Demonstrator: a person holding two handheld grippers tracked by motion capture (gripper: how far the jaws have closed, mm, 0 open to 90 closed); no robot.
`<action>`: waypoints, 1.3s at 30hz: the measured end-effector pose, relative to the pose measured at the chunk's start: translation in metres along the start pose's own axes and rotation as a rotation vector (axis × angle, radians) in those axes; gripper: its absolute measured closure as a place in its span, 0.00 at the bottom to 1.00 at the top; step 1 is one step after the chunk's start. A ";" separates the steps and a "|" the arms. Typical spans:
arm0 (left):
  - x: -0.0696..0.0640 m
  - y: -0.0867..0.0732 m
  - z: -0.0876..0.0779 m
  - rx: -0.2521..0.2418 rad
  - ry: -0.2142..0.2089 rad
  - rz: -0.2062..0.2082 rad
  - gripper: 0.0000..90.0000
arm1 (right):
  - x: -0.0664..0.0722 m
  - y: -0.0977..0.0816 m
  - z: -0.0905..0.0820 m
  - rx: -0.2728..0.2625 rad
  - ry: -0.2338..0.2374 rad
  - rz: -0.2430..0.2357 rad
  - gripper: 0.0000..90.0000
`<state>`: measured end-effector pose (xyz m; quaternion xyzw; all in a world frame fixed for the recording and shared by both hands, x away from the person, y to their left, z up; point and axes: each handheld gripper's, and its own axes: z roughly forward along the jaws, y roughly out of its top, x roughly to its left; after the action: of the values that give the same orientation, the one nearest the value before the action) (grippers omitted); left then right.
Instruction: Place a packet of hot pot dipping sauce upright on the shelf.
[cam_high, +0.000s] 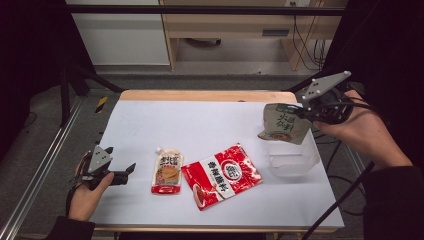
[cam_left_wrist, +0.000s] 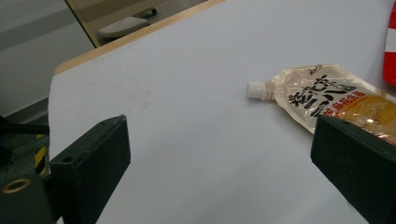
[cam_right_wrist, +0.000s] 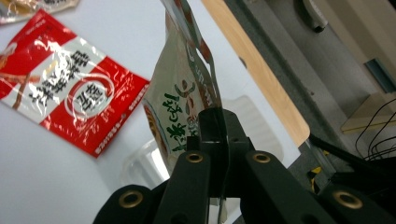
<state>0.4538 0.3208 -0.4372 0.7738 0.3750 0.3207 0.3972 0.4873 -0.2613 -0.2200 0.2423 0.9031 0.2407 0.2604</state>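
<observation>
My right gripper (cam_high: 306, 107) is shut on the edge of a beige and green sauce pouch (cam_high: 283, 125), which hangs in the air above a clear plastic tub (cam_high: 292, 162) at the table's right. In the right gripper view the jaws (cam_right_wrist: 218, 122) pinch that pouch (cam_right_wrist: 180, 105) over the tub (cam_right_wrist: 140, 168). A spouted beige pouch (cam_high: 167, 172) and a red and white packet (cam_high: 222, 176) lie flat at the front middle. My left gripper (cam_high: 129, 173) stands open near the table's left edge, just left of the spouted pouch (cam_left_wrist: 327, 95), with nothing between its jaws (cam_left_wrist: 217, 133).
The white tabletop (cam_high: 200, 120) has a wooden far edge and dark metal frame rails on both sides. A wooden desk and cables stand behind the table. The red packet (cam_right_wrist: 70, 84) lies left of the tub.
</observation>
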 end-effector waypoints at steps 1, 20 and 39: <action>0.001 0.000 0.000 -0.001 0.001 -0.006 0.05 | 0.000 -0.003 0.000 0.000 -0.002 0.002 1.00; 0.007 -0.004 0.001 0.020 0.006 -0.009 0.05 | 0.001 -0.045 0.005 0.000 0.034 0.022 1.00; 0.005 -0.004 0.004 0.037 -0.004 -0.004 0.05 | 0.003 -0.070 0.012 -0.019 0.067 0.077 1.00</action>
<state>0.4579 0.3254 -0.4418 0.7809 0.3819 0.3113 0.3840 0.4703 -0.3101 -0.2689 0.2661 0.8989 0.2673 0.2228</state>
